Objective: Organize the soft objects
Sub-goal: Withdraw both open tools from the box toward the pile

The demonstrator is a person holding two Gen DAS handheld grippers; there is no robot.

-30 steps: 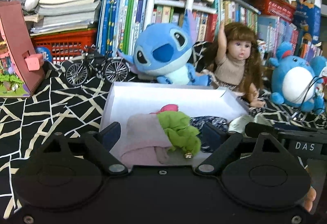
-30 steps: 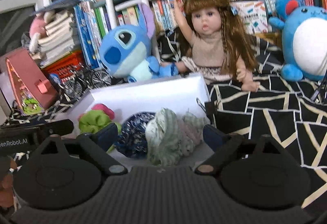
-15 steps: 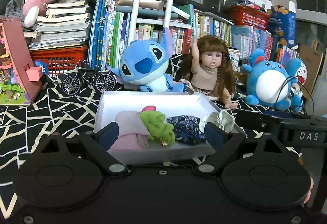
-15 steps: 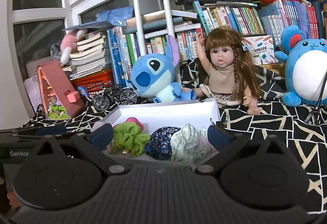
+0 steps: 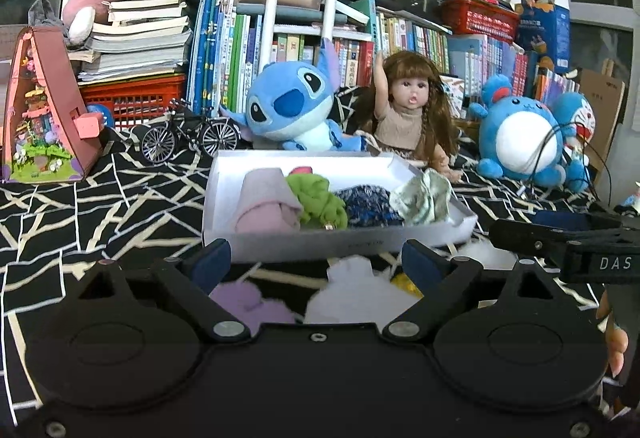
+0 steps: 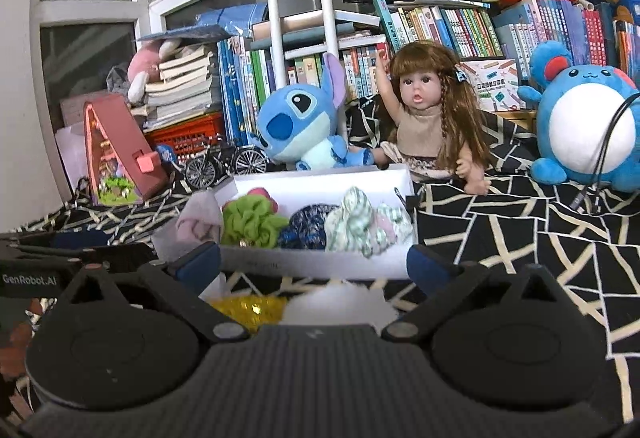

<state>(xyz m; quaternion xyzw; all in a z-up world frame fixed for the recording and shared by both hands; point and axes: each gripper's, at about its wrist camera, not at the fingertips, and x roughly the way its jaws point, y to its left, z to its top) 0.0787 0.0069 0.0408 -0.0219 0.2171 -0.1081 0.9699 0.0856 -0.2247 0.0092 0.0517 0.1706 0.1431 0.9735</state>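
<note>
Holding both grippers back of the shallow white cardboard box [image 5: 340, 238], you've got clearance to pick next. Left gripper [image 5: 316, 262]: jaws wide after opening, nothing held; a lilac fluffy piece [image 5: 248, 298] and white fluffy piece [image 5: 352, 290] lie loose just under it, short of the box. Ahead in the box, left to right: pink folded cloth [image 5: 266, 206], green scrunchie [image 5: 320, 200], navy patterned scrunchie [image 5: 370, 204], mint striped scrunchie [image 5: 424, 196]. Right gripper [image 6: 314, 264]: jaws wide after opening, empty, over a yellow glittery piece [image 6: 248, 308].

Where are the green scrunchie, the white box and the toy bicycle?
green scrunchie [image 5: 318, 198], left wrist view, its folds.
white box [image 5: 320, 242], left wrist view, near wall.
toy bicycle [image 6: 250, 162], right wrist view, right-hand wheel.
</note>
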